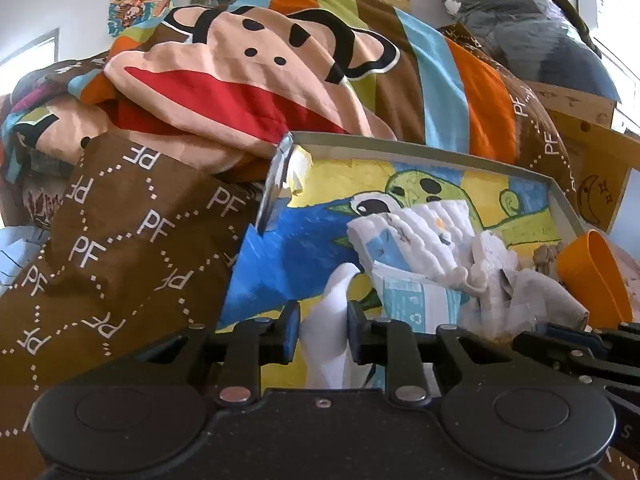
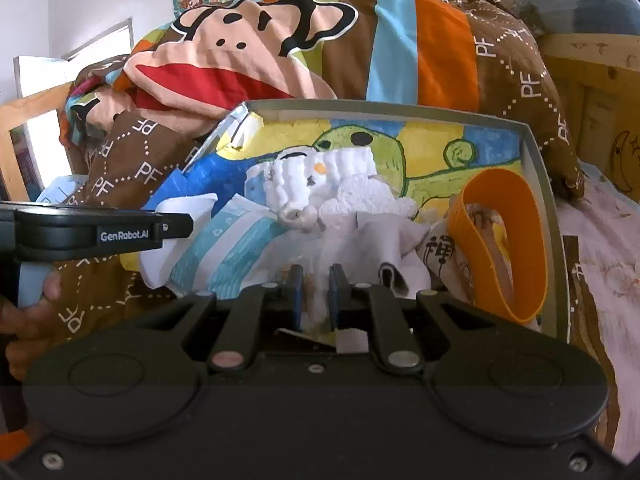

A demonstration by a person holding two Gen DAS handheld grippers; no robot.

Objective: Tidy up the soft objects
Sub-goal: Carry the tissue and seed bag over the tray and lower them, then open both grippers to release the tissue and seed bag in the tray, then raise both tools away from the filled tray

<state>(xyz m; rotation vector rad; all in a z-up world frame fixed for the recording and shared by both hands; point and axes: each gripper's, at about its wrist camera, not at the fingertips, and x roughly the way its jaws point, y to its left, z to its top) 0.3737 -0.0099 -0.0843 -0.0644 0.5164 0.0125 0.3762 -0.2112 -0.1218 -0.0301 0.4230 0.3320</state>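
Observation:
A shallow grey box with a bright painted bottom lies on the bed. It holds a white and blue diaper, fluffy white cloths and a pale grey cloth. A strip of white cloth runs up between the fingers of my left gripper, whose jaws stand slightly apart and do not press on it. My right gripper is shut on a fluffy white cloth at the box's near edge. The left gripper's side shows in the right wrist view.
An orange cup lies on its side at the box's right end. A rumpled monkey-print duvet piles up behind and left of the box. A wooden bed frame stands at the right. A hand holds the left gripper.

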